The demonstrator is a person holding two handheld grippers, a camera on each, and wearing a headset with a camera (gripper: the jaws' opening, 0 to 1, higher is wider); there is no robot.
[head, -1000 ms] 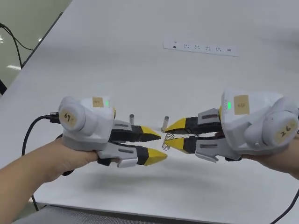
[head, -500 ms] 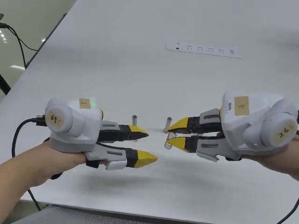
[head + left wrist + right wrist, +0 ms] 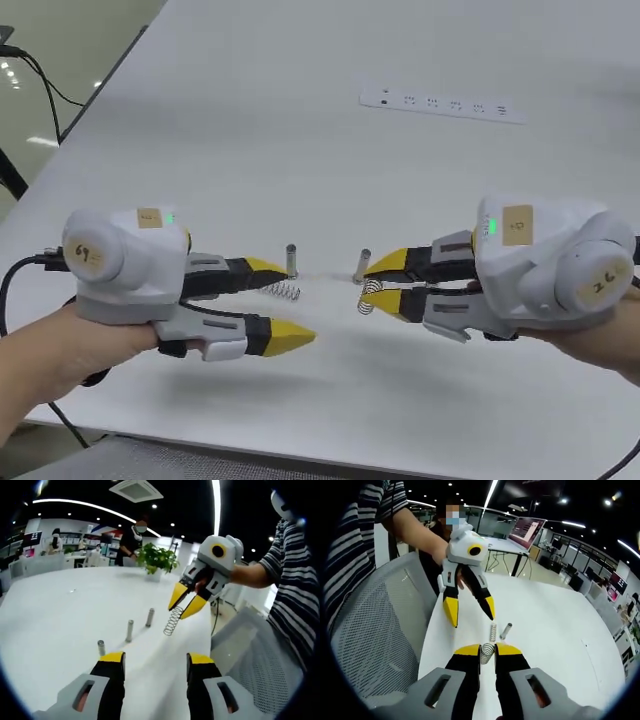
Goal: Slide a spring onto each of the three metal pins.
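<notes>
We logged, lower right in the head view, the right gripper [image 3: 368,287], yellow-tipped jaws clamped on one end of a thin wire spring [image 3: 367,301], its axis drooping lower left. Lower left: the left gripper [image 3: 298,303], jaws apart, holding nothing. Mid-frame a second spring [image 3: 285,291] lay flat. Just above the held spring stood a pin [image 3: 364,265], smooth grey cylinder, upright, nearer the right gripper. Upper right: a white power strip [image 3: 443,104].

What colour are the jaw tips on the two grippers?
Yellow, on black jaw bodies, on both the left gripper and the right gripper; clearest in the head view.
</notes>
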